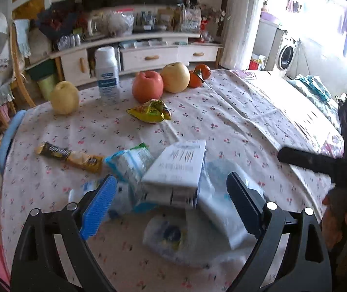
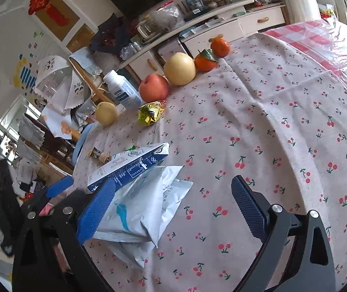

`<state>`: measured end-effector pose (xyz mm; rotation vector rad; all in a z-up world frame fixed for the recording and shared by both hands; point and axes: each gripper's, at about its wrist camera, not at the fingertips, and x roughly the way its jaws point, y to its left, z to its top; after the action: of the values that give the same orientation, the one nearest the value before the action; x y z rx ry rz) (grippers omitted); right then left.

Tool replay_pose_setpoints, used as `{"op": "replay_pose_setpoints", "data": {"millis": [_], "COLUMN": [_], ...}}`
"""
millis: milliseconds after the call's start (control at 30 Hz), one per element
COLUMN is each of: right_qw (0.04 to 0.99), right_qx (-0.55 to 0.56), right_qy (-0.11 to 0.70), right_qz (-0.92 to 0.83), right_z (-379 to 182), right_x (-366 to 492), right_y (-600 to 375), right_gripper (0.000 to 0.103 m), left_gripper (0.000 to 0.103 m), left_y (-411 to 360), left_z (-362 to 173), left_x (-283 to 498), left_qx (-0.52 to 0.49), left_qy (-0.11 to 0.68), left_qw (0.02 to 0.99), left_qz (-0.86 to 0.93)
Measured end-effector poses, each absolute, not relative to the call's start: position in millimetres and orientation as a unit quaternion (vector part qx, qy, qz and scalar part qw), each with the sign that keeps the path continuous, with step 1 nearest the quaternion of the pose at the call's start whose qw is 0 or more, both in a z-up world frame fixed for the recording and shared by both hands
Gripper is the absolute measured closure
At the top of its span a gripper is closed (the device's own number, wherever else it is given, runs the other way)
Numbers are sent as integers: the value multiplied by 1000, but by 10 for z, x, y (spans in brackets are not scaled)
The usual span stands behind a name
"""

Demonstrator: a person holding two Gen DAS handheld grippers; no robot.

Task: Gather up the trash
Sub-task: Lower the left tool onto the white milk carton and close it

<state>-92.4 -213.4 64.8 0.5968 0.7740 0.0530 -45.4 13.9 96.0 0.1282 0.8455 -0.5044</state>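
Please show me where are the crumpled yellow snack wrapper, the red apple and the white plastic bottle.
Crumpled yellow snack wrapper (image 1: 150, 112), left wrist view, middle of the foil.
Round red apple (image 1: 147, 86), left wrist view, front skin.
White plastic bottle (image 2: 124, 92), right wrist view, blue label.

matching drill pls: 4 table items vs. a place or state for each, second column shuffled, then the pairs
Things
1. milk carton
2. white bottle
3. yellow wrapper
4. left gripper

Place or state
A. upright at the far edge of the table
B. crumpled, just in front of the red apple
C. lying on its side atop the white bags
D. open, fingers either side of the carton

Pairs: 1-C, 2-A, 3-B, 4-D
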Motion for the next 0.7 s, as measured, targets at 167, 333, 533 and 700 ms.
{"op": "replay_pose_setpoints", "data": {"millis": [167,333,533,700], "right_qw": [879,879,877,875], "right_qx": [282,274,275,270], "right_qy": [383,388,393,399], "right_qz": [28,32,39,42], "right_z": [626,618,597,577], "right_x": [-892,-879,-864,-847], "right_y": [-2162,-2136,-2130,-2103], "right_gripper": [8,8,8,8], "left_gripper": [11,11,21,38], "left_y": [8,-159,-231,-252], "left_z": [879,698,581,526], "left_x": [-159,-37,35,67], "left_qx": [44,91,110,107], "left_qy": [455,489,504,508], "left_qw": [853,834,827,827], "left_qz": [-251,-238,-223,-216]}}
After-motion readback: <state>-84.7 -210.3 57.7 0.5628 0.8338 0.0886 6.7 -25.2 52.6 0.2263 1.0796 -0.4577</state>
